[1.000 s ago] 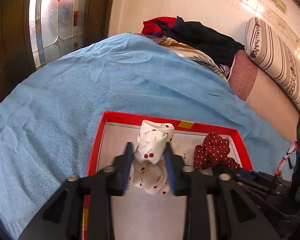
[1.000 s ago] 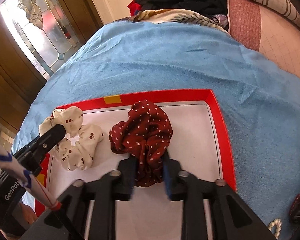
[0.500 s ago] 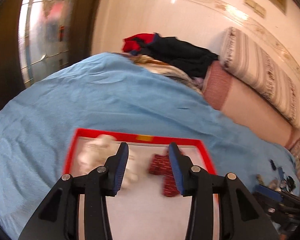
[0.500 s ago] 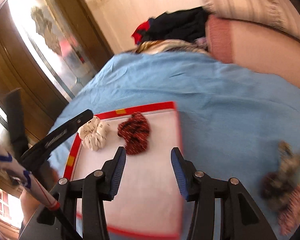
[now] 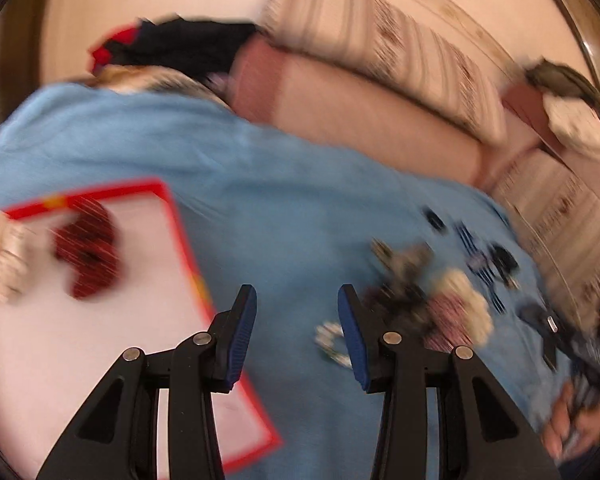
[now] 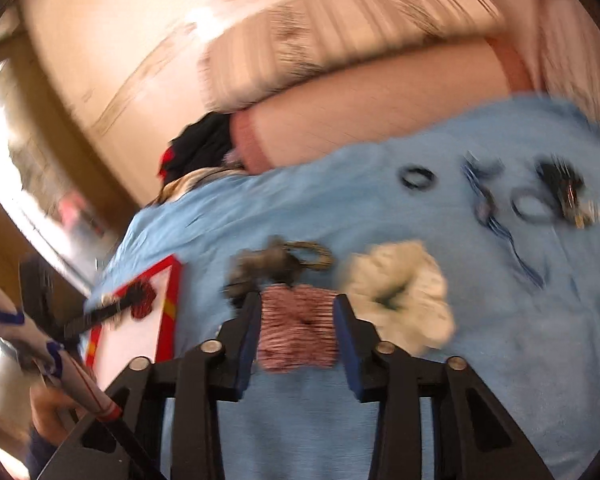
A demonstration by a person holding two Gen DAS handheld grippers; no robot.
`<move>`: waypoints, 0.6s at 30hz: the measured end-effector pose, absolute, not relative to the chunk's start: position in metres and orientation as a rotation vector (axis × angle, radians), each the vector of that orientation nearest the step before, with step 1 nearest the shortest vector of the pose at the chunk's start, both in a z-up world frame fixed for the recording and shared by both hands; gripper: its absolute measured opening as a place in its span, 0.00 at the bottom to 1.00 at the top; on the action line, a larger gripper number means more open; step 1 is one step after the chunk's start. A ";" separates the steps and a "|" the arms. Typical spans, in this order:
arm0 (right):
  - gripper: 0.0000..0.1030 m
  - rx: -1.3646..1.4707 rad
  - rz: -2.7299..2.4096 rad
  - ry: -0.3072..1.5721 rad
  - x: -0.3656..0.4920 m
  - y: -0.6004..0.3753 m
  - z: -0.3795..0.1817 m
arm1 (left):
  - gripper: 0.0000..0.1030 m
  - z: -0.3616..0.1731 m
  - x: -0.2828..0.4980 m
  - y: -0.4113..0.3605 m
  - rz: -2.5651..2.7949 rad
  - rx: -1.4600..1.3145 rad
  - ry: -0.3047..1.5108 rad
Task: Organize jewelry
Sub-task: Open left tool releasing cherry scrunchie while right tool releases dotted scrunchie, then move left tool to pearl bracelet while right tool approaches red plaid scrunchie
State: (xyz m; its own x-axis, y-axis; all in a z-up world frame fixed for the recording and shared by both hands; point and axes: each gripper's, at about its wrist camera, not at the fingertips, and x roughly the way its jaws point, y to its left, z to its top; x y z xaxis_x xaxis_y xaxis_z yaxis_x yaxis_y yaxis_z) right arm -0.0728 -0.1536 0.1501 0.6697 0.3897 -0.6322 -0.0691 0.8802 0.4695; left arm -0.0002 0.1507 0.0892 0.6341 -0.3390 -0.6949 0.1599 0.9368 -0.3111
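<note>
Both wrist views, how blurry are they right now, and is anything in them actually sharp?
Left wrist view: heavy motion smear across the red tray, the dark red scrunchie and the loose pile on the blue cloth; only the left gripper is crisp. Right wrist view: similar streaking on the striped scrunchie and cream scrunchie, with the wall washed out by glare; the right gripper alone stays sharp.

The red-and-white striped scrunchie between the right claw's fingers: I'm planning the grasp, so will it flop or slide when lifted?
The striped scrunchie looks like gathered fabric, so probably soft and light; it should squash and sag, not roll. The right claw is open around it. On the blue cloth it likely drags rather than slides.
</note>
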 end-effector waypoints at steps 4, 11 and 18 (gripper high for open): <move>0.32 0.520 0.251 0.801 -0.062 -0.178 0.143 | 0.40 0.070 -0.001 0.113 -0.355 -0.167 0.911; 0.32 0.601 0.288 0.835 -0.060 -0.191 0.133 | 0.40 0.044 -0.006 0.081 -0.429 -0.118 0.993; 0.33 0.544 0.296 0.825 -0.062 -0.181 0.133 | 0.28 0.026 0.006 0.064 -0.406 -0.064 0.995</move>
State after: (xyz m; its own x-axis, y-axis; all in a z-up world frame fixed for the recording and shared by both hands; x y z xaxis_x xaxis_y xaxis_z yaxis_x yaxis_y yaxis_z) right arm -0.0625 -0.1806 0.1333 0.6487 0.4514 -0.6127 -0.0410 0.8247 0.5642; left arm 0.0062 0.0636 0.0261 0.4759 -0.3612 -0.8019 0.3030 0.9233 -0.2360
